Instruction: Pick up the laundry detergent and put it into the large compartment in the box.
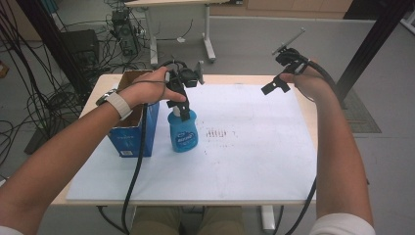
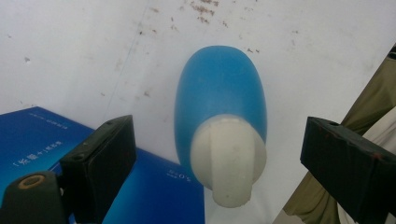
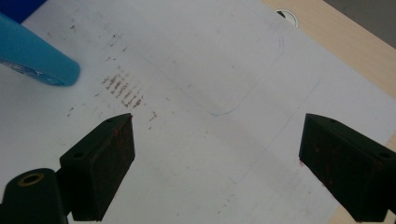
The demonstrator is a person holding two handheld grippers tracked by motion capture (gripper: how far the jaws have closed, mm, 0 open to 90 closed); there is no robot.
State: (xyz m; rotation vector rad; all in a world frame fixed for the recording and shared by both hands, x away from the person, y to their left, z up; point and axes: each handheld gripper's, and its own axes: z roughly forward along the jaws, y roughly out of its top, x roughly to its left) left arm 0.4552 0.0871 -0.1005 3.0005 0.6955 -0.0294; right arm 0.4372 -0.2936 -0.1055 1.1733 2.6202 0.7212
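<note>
A blue bottle [image 1: 183, 132] with a white cap [image 2: 229, 158] stands upright on the white sheet [image 1: 244, 156], left of the middle. My left gripper [image 1: 181, 108] points down over it. In the left gripper view the left gripper [image 2: 217, 140] is open: the cap lies between the black jaws with a gap on each side, and neither pad touches it. My right gripper [image 1: 275, 86] hangs raised over the sheet's far right corner. The right gripper [image 3: 217, 135] is open with nothing between its jaws, and the bottle [image 3: 37, 60] shows at its upper left.
A blue carton [image 1: 131, 128] with an open cardboard top stands right beside the bottle on its left. Brown smudges [image 1: 219, 132] mark the sheet just right of the bottle. The wooden table edge [image 3: 355, 42] runs past the sheet. Cables [image 1: 44, 107] cover the floor at left.
</note>
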